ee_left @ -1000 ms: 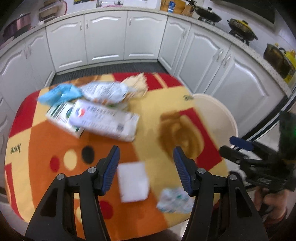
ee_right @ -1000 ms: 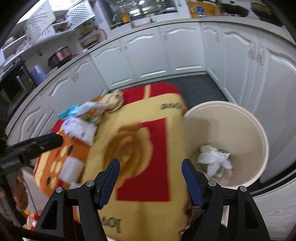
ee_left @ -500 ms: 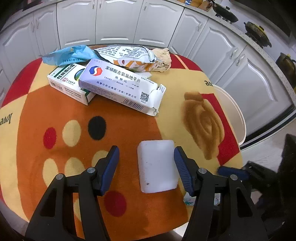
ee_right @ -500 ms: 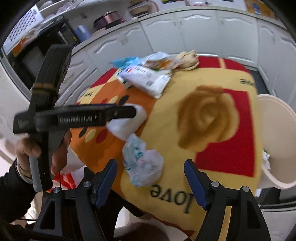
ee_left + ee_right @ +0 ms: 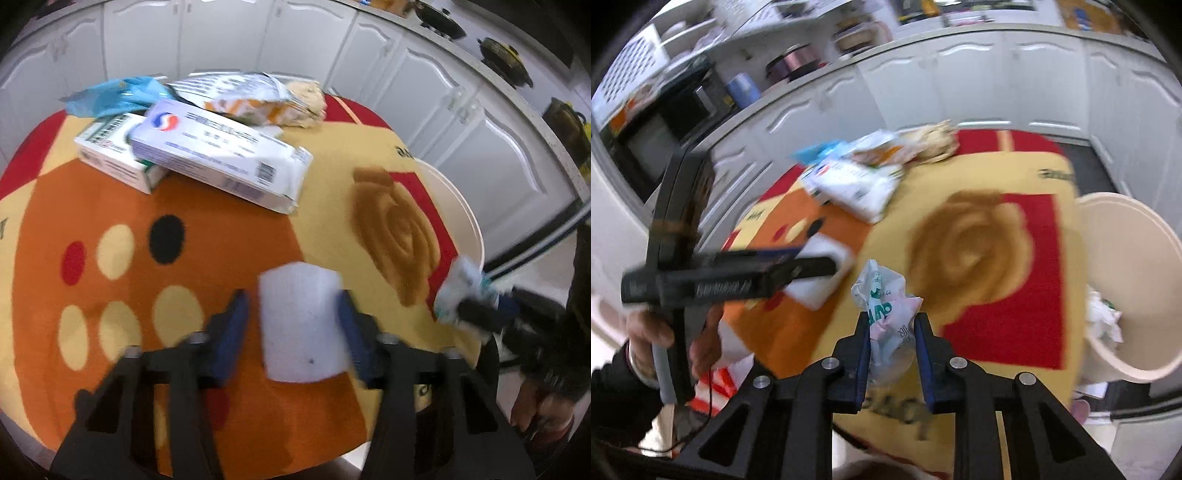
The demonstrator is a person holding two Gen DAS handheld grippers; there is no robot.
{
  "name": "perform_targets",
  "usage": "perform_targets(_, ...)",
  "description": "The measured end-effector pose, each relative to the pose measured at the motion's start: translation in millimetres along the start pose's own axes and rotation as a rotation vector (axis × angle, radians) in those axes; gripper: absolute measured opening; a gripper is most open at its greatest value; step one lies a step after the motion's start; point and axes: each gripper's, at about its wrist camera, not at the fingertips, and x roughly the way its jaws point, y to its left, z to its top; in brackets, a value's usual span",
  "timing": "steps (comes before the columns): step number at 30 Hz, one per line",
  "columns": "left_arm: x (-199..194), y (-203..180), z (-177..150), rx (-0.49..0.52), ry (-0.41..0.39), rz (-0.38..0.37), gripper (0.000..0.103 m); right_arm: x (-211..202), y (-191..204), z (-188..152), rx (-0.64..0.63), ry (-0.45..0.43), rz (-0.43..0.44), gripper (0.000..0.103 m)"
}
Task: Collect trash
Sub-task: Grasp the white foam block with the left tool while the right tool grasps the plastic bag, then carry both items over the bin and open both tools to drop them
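Observation:
A white foam block (image 5: 299,332) lies on the patterned tablecloth (image 5: 110,369). My left gripper (image 5: 291,301) straddles it with its jaws closing. The right pad is at the block's edge; a sliver of cloth shows beside the left pad. My right gripper (image 5: 892,321) is shut on a crumpled white, green and pink wrapper (image 5: 882,295), near the table's front edge. That wrapper (image 5: 458,291) also shows at the far right of the left wrist view. A cream bin (image 5: 1137,258) stands right of the table with crumpled trash (image 5: 1102,317) inside.
At the table's far side lie a long white medicine box (image 5: 221,158), a green-and-white box (image 5: 110,151), a blue wrapper (image 5: 114,96), a snack bag (image 5: 240,92) and crumpled brown paper (image 5: 306,99). White kitchen cabinets (image 5: 221,37) ring the table.
My left gripper sank over the white block and its jaws narrowed around it. My right gripper swung from the bin to the crumpled wrapper and shut on it.

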Motion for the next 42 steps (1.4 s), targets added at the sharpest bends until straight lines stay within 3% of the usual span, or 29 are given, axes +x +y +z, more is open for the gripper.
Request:
perform_targets(5, -7, -26, 2, 0.09, -0.031, 0.025, 0.029, -12, -20, 3, 0.075, -0.045, -0.017, 0.022)
perform_targets(16, -17, -77, 38, 0.136, -0.108, -0.026, 0.029, -45, -52, 15, 0.156, -0.152, -0.103, 0.022)
perform_targets(28, 19, -156, 74, 0.262, -0.12, -0.033, 0.029, -75, -108, 20, 0.228, -0.208, -0.269, 0.022)
perform_targets(42, 63, -198, 96, 0.309, -0.107, -0.04, 0.029, -74, -158, 16, 0.324, -0.192, -0.343, 0.022)
